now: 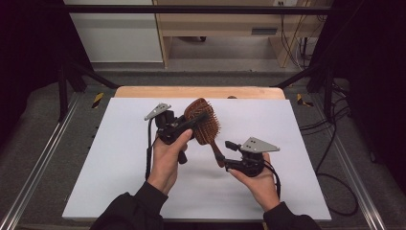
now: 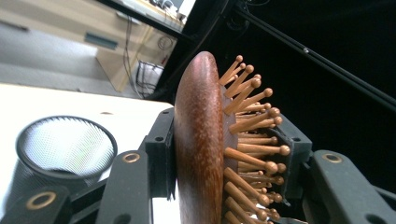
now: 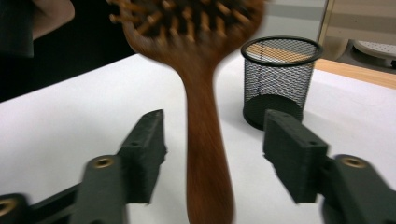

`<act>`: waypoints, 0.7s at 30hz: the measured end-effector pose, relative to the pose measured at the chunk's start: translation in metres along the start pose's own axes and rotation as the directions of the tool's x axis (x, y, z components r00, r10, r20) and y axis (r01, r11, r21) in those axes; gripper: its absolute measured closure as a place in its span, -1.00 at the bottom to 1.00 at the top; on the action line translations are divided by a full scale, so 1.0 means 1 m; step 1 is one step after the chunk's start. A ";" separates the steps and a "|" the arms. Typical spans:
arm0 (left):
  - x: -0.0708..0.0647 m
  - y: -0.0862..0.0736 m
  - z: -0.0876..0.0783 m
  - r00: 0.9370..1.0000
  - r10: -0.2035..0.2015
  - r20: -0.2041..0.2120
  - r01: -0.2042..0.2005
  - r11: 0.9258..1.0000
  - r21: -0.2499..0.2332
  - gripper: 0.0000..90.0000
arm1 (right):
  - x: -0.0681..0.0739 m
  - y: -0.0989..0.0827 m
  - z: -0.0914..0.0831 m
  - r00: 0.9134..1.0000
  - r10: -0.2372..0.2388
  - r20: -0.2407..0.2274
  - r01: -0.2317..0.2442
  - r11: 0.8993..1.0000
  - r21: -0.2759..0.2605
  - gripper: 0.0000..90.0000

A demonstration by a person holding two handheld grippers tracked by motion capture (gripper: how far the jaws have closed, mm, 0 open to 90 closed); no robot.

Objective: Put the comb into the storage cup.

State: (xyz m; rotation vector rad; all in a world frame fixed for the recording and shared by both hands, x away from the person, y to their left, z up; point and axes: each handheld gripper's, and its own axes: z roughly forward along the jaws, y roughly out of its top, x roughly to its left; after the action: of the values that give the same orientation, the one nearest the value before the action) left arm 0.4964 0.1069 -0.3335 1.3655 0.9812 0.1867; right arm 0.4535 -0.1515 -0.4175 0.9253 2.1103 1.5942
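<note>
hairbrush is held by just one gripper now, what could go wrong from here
The left gripper clamps the hairbrush across its head, one jaw on the bristles, which give, so the brush might twist or slip. The right gripper stands open around the handle, so it offers no backup if that happens. The mesh cup stands close behind; a swinging handle could knock it over.

the hairbrush [image 2: 198, 140] shows polished reddish-brown wood, smooth with a soft sheen, and its pins [image 2: 254, 126] look like paler wood with rounded tips. the pen cup [image 3: 279, 79] is black wire mesh, matt. the table sheet [image 1: 119, 158] reads as matt white, perhaps paper. the jaw blocks look like dull black plastic.
</note>
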 end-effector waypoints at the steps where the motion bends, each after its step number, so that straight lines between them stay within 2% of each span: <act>1: 0.000 0.000 0.000 1.000 0.000 0.000 0.000 1.000 0.000 0.14 | 0.000 0.000 0.000 1.000 0.000 0.000 0.000 1.000 0.000 -0.21; 4: -0.007 0.012 -0.004 0.998 0.061 -0.028 -0.061 0.998 -0.022 0.14 | -0.008 -0.003 -0.011 0.999 0.001 0.036 0.001 0.999 -0.038 -0.39; 6: -0.010 0.019 -0.005 0.996 0.086 -0.041 -0.087 0.996 -0.037 0.14 | -0.015 -0.007 -0.016 0.998 0.007 0.061 -0.002 0.998 -0.067 -0.54; 8: -0.013 0.027 -0.007 0.993 0.106 -0.053 -0.108 0.993 -0.049 0.14 | -0.023 -0.011 -0.023 0.994 0.019 0.107 -0.011 0.997 -0.073 -0.57; 9: -0.013 0.031 -0.007 0.992 0.117 -0.056 -0.119 0.992 -0.050 0.14 | -0.025 -0.011 -0.026 0.993 0.018 0.115 -0.010 0.997 -0.073 -0.58; 12: -0.014 0.041 -0.007 0.988 0.138 -0.069 -0.143 0.988 -0.060 0.14 | -0.027 -0.012 -0.032 0.992 0.016 0.122 -0.007 0.997 -0.071 -0.63; 14: -0.014 0.048 -0.006 0.985 0.151 -0.080 -0.156 0.986 -0.062 0.14 | -0.030 -0.014 -0.038 0.995 0.018 0.099 -0.010 0.997 -0.076 -0.74; 15: -0.014 0.050 -0.006 0.984 0.156 -0.088 -0.162 0.985 -0.066 0.14 | -0.032 -0.015 -0.044 0.997 0.005 0.083 0.001 0.998 -0.067 -0.76; 16: -0.014 0.053 -0.005 0.982 0.164 -0.096 -0.171 0.983 -0.068 0.14 | -0.032 -0.015 -0.044 0.997 0.005 0.083 0.001 0.998 -0.067 -0.76; 18: -0.015 0.060 -0.004 0.977 0.182 -0.109 -0.190 0.979 -0.068 0.14 | -0.033 -0.018 -0.051 0.995 -0.029 0.092 0.034 0.998 -0.050 -0.77; 21: -0.016 0.069 0.000 0.970 0.210 -0.126 -0.219 0.973 -0.069 0.14 | -0.036 -0.025 -0.062 0.994 -0.028 0.102 0.033 0.998 -0.047 -0.83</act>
State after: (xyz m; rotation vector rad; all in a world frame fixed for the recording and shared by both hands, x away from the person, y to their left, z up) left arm 0.5157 0.1145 -0.2657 1.3960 0.9112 0.4708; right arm 0.4343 -0.2242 -0.4263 0.9339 1.9986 1.5431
